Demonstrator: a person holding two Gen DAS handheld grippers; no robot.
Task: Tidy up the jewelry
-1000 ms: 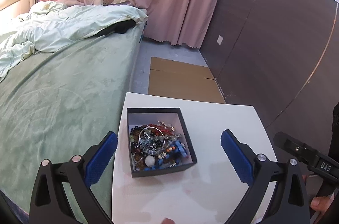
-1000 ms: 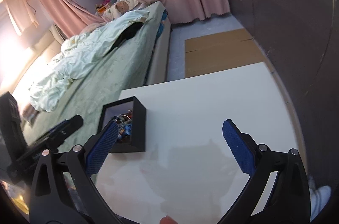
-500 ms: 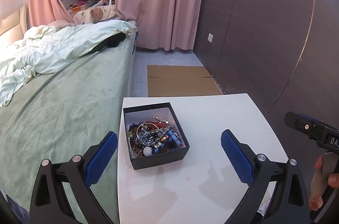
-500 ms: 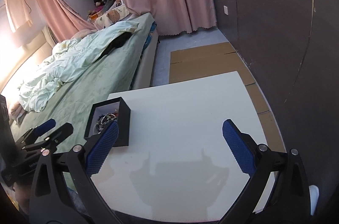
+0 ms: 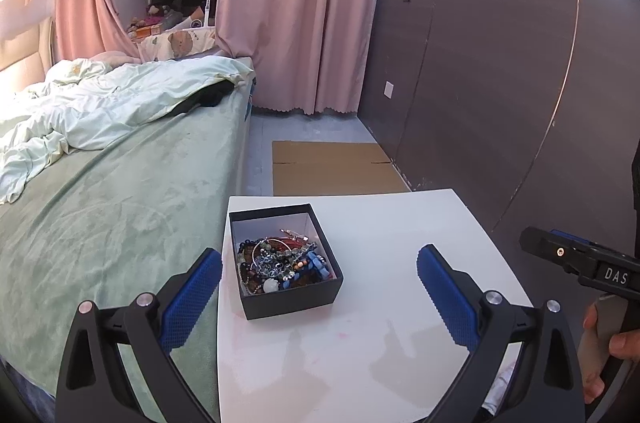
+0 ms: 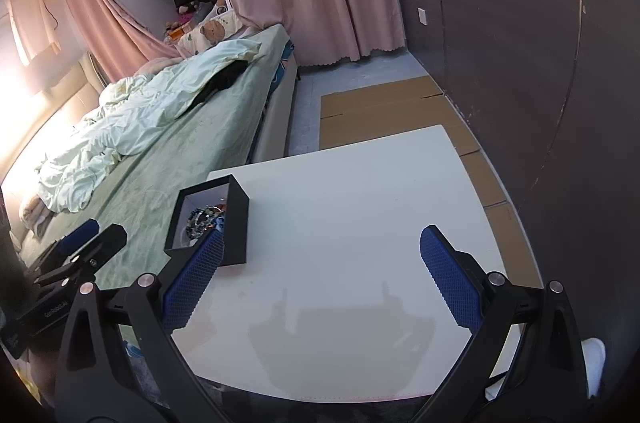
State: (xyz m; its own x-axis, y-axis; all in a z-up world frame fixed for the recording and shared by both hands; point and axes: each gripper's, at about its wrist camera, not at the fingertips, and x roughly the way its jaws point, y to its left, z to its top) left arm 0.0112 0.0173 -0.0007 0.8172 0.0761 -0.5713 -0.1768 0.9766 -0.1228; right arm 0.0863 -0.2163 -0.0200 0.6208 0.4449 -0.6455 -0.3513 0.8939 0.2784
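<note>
A black open box [image 5: 292, 299] full of tangled bead jewelry [image 5: 280, 263] stands near the left edge of a white table [image 5: 380, 343]. My left gripper [image 5: 318, 295] is open and empty, held above the table just behind the box. My right gripper [image 6: 320, 279] is open and empty over the table's middle, with the box [image 6: 236, 223] at its left finger. The right gripper's body shows at the right edge of the left wrist view [image 5: 580, 263], and the left gripper's body shows at the left of the right wrist view [image 6: 76, 255].
A bed with green cover [image 5: 100, 203] and a pale duvet [image 5: 100, 111] lies against the table's left side. Flattened cardboard [image 5: 332, 167] lies on the floor beyond the table. Pink curtains [image 5: 300, 3] and a dark wall panel [image 5: 500, 83] stand behind.
Both grippers have pulled back and risen from the table. The box looks smaller and farther in both views. Both stay open and empty.
</note>
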